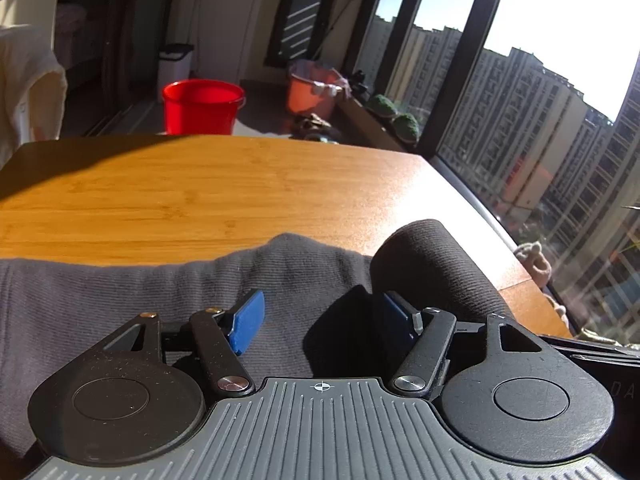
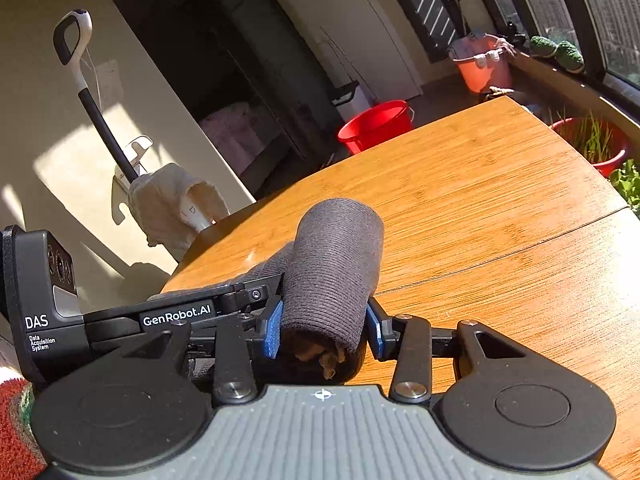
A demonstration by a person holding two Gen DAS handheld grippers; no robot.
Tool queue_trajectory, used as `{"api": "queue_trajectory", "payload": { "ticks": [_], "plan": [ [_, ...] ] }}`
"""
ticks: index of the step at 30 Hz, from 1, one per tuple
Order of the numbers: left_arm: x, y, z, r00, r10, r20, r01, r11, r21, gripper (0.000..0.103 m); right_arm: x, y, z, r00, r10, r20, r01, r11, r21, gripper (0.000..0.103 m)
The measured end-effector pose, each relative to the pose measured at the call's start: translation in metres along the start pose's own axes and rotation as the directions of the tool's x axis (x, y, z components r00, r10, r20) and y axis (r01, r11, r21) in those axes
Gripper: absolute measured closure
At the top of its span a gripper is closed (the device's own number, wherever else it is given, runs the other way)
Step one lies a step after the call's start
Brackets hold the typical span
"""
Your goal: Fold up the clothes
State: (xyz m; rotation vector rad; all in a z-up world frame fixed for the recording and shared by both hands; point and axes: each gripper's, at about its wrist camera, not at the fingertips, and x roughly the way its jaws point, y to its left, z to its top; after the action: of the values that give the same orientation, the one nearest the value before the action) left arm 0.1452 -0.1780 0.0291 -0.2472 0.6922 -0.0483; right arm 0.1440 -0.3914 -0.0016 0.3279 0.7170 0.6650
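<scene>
Broad bamboo-grain wooden table point(image 1: 208, 192) catching full sun, and across its near edge lies the dark grey ribbed knit garment point(image 1: 132, 292), one end rolled into a thick tube point(image 2: 334, 264) whose long axis runs straight out ahead along the right gripper's fingers. The right gripper point(image 2: 322, 330) has its blue pads pinching that roll from both sides. The left gripper point(image 1: 320, 320) hovers spread wide over the flat cloth, the roll just to its right, so the right hand looks set to lead.
</scene>
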Motion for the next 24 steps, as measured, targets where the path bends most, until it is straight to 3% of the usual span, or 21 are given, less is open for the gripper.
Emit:
{"api": "queue_trajectory", "payload": {
  "ticks": [3, 5, 8, 11, 12, 13, 14, 17, 19, 24],
  "plan": [
    [-0.005, -0.001, 0.003, 1.000, -0.003, 0.010, 0.003, 1.000, 0.001, 0.027, -0.003, 0.016, 0.002, 0.996, -0.089, 0.025, 0.091, 0.987, -0.134, 0.062],
    [-0.011, 0.001, 0.008, 0.999, -0.011, 0.034, 0.012, 0.999, -0.030, 0.027, 0.000, 0.035, -0.003, 0.984, -0.167, 0.057, 0.176, 0.945, -0.275, 0.062],
    [-0.020, 0.001, 0.020, 0.997, -0.044, 0.067, 0.048, 0.997, -0.061, 0.027, 0.011, 0.068, -0.019, 0.960, -0.254, 0.118, 0.278, 0.829, -0.485, 0.061],
    [-0.018, -0.012, 0.030, 0.996, -0.055, 0.071, 0.057, 0.998, -0.021, 0.026, 0.023, 0.096, -0.037, 0.937, -0.296, 0.184, 0.343, 0.687, -0.641, 0.061],
    [-0.015, -0.017, 0.031, 0.997, -0.041, 0.071, 0.041, 0.999, 0.003, 0.026, 0.026, 0.102, -0.040, 0.933, -0.301, 0.198, 0.353, 0.657, -0.666, 0.060],
    [-0.012, -0.020, 0.031, 0.997, -0.023, 0.070, 0.021, 0.999, 0.025, 0.024, 0.025, 0.102, -0.040, 0.935, -0.294, 0.198, 0.348, 0.662, -0.664, 0.059],
    [-0.008, -0.022, 0.030, 0.998, -0.006, 0.067, 0.003, 0.999, 0.044, 0.023, 0.023, 0.099, -0.036, 0.944, -0.273, 0.186, 0.327, 0.692, -0.643, 0.057],
    [-0.002, -0.019, 0.026, 0.997, 0.043, 0.065, -0.047, 0.997, 0.061, 0.022, 0.005, 0.079, -0.018, 0.980, -0.152, 0.126, 0.196, 0.841, -0.505, 0.051],
    [-0.001, -0.015, 0.024, 0.996, 0.067, 0.062, -0.071, 0.996, 0.054, 0.022, -0.006, 0.066, -0.011, 0.987, -0.092, 0.130, 0.138, 0.905, -0.403, 0.050],
    [0.001, -0.002, 0.018, 0.996, 0.073, 0.046, -0.074, 0.997, 0.014, 0.023, -0.004, 0.042, 0.004, 0.990, -0.039, 0.136, 0.068, 0.976, -0.209, 0.061]
  ]
}}
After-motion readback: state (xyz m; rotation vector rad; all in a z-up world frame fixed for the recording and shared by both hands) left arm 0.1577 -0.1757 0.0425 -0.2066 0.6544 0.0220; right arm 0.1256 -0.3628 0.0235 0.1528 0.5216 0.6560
